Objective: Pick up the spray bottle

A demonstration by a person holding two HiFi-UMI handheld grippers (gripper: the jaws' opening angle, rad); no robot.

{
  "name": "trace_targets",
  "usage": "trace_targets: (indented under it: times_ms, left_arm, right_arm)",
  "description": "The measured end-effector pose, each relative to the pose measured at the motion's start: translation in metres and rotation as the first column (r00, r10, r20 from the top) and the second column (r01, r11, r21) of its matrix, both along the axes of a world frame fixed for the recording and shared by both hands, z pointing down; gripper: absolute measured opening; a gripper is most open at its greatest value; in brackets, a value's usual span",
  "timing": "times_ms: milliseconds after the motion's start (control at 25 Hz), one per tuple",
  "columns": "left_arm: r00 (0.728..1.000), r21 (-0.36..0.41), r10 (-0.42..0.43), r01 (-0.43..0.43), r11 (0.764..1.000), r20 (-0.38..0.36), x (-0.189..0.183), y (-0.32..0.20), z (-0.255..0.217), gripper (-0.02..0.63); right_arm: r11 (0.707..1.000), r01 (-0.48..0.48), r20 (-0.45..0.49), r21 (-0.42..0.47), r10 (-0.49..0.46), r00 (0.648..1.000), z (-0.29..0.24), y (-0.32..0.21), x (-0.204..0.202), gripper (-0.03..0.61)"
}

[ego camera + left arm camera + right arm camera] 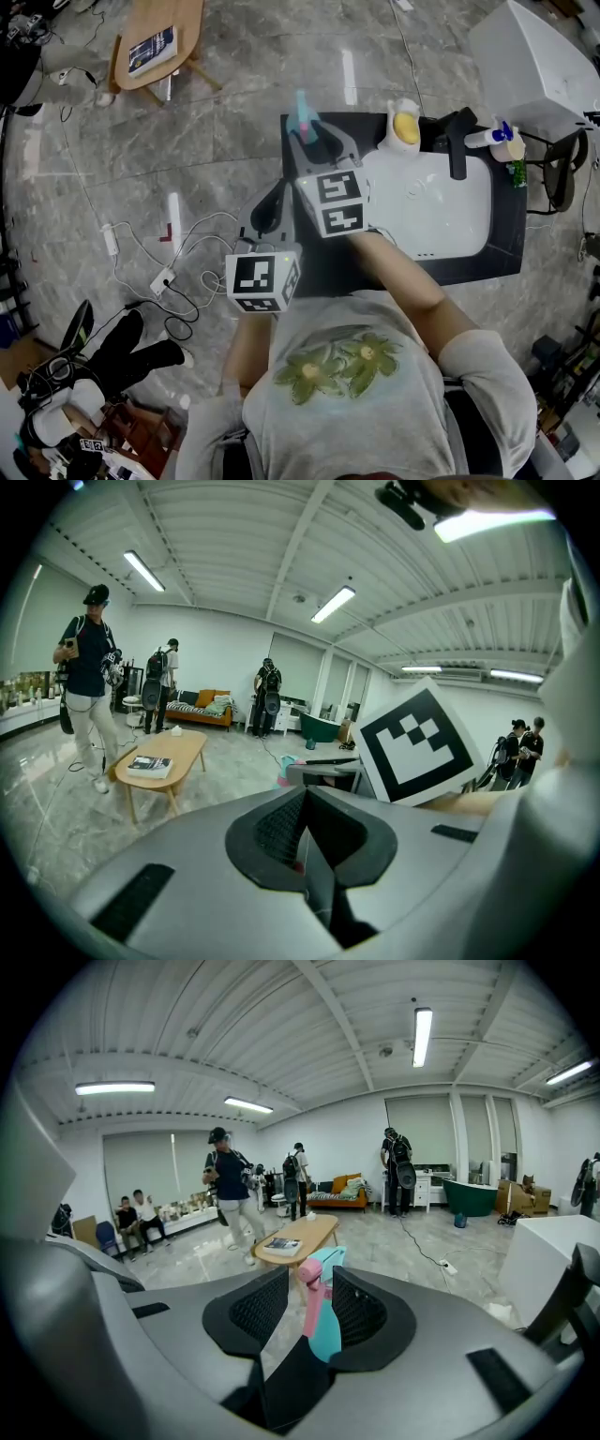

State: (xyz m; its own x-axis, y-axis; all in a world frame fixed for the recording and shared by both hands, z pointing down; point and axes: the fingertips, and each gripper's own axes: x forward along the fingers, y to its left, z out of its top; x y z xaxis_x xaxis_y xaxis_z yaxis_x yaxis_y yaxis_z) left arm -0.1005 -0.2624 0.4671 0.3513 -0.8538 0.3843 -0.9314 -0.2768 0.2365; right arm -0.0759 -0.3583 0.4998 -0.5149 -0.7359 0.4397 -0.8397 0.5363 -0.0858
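The spray bottle (325, 1321) is teal with a pink trigger. It stands upright between the jaws of my right gripper (309, 1299), which is shut on it. In the head view the spray bottle (302, 114) sticks out past my right gripper (315, 134), above the left end of the black table (506, 246). My left gripper (270, 199) hangs beside the table's left edge, above the floor. In the left gripper view its jaws meet with nothing held, and the left gripper (305, 803) points toward the right gripper's marker cube (414, 747).
A white basin (441, 211) fills the black table. Behind it are a black faucet (458, 141), a yellow-capped white bottle (405, 127) and a blue-and-white bottle (493, 136). A wooden table with a book (155, 42), floor cables (164, 277) and several people surround me.
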Motion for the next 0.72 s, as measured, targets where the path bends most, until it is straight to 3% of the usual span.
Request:
trace_targets:
  times_ms: [720]
  left_arm:
    - [1.0, -0.001, 0.019, -0.019, 1.0, 0.007, 0.004, -0.004, 0.0, 0.008]
  right_arm:
    - [1.0, -0.001, -0.05, 0.011, 0.002, 0.999, 0.011, -0.016, -0.004, 0.121]
